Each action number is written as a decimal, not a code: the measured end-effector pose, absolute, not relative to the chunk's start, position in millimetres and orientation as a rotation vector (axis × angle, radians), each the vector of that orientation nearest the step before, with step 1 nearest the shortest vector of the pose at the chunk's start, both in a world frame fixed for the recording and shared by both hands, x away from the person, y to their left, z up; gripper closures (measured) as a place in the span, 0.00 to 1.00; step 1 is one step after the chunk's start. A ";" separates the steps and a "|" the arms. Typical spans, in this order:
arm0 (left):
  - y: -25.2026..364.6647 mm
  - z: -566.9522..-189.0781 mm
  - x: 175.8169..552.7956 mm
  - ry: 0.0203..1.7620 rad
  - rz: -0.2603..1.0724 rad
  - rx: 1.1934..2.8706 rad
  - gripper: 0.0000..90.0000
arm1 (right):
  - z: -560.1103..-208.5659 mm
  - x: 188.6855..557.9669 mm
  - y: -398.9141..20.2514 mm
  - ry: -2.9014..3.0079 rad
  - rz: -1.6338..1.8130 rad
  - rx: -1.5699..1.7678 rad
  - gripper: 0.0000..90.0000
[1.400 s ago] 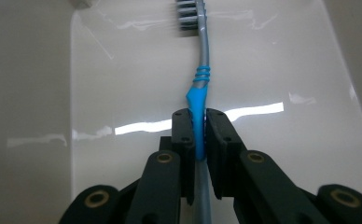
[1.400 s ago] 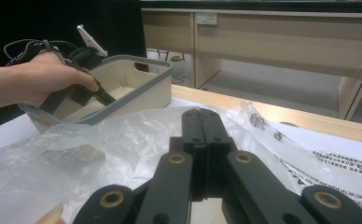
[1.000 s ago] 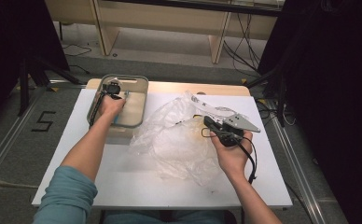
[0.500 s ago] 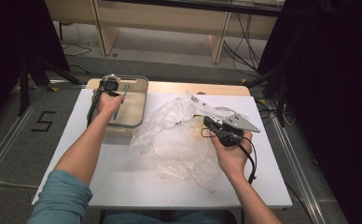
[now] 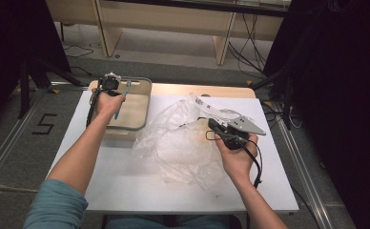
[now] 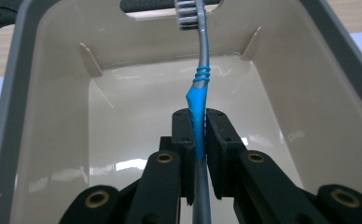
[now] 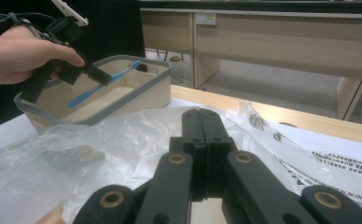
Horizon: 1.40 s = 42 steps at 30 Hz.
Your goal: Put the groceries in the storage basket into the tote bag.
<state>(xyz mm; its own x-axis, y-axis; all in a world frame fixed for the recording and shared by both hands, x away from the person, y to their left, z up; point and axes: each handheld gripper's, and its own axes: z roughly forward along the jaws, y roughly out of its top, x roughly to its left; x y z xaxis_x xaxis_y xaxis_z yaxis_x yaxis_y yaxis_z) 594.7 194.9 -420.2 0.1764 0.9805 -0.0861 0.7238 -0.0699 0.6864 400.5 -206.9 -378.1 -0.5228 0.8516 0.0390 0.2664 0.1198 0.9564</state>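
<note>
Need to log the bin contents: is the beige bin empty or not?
Empty: the beige bin floor is bare; the toothbrush hangs above it in the left tool.

Toothbrush [image 6: 198,100]: blue and grey handle, white and grey bristles, clamped at mid-handle, tilted above the tub.
Tub [image 5: 142,88]: beige, grey-rimmed, rectangular, upright at the table's far left.
Bag [image 5: 183,143]: clear crumpled plastic, lying mid-table beside the tub.

Bright tabletop, dark blurry surroundings
</note>
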 end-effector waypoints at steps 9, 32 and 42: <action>192.8 -410.1 587.5 1.566 0.554 1.839 0.91 | -378.0 400.2 -206.7 1.867 1.416 1.078 1.00; 201.6 -391.1 564.3 1.501 0.549 1.787 0.91 | -378.7 400.2 -205.8 1.872 1.410 1.077 1.00; 204.2 -387.6 552.6 1.469 0.560 1.784 0.91 | -378.5 400.0 -206.4 1.871 1.407 1.075 1.00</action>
<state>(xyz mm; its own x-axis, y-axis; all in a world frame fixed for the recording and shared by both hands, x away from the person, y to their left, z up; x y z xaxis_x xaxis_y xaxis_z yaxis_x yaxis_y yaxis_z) 552.6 204.2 -387.6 0.2471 0.9612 -0.1229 0.6356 -0.0650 0.7693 400.0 -206.4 -378.5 -0.5234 0.8515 0.0315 0.2666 0.1285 0.9552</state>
